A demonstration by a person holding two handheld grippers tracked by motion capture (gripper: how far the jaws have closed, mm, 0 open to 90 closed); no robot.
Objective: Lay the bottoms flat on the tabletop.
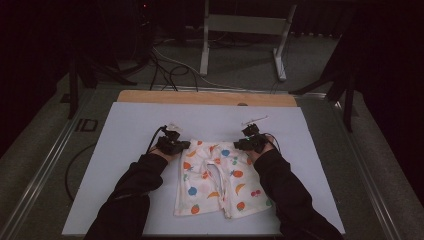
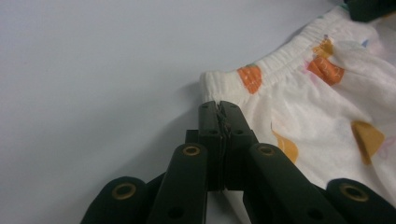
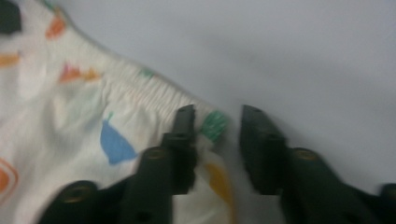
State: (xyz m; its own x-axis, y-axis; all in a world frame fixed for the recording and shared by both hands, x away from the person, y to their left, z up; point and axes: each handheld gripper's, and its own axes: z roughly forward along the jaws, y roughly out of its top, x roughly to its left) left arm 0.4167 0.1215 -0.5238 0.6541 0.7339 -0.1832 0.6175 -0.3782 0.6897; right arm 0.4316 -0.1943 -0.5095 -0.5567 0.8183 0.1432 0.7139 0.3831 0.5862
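Soft white shorts [image 1: 216, 177] with a ribbed elastic waistband and bright fruit prints lie rumpled on a smooth white board [image 1: 130, 130]. The left gripper [image 2: 219, 109] is clenched on one waistband corner. The right gripper [image 3: 217, 122] stands released around the other.

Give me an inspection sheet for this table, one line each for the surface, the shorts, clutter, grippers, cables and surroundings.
Surface: white board with a wooden strip along its far edge.
Job's things: fruit-print shorts lie flat, elastic waistband at the far end.
Clutter: nothing seen.
Grippers: left gripper is shut on the waistband's left corner; right gripper is open, with the waistband's right corner between the jaws.
Cables: a black cable trails from the left gripper; more cables lie on the floor beyond.
Surroundings: dim room, grey floor, a white frame behind the table.
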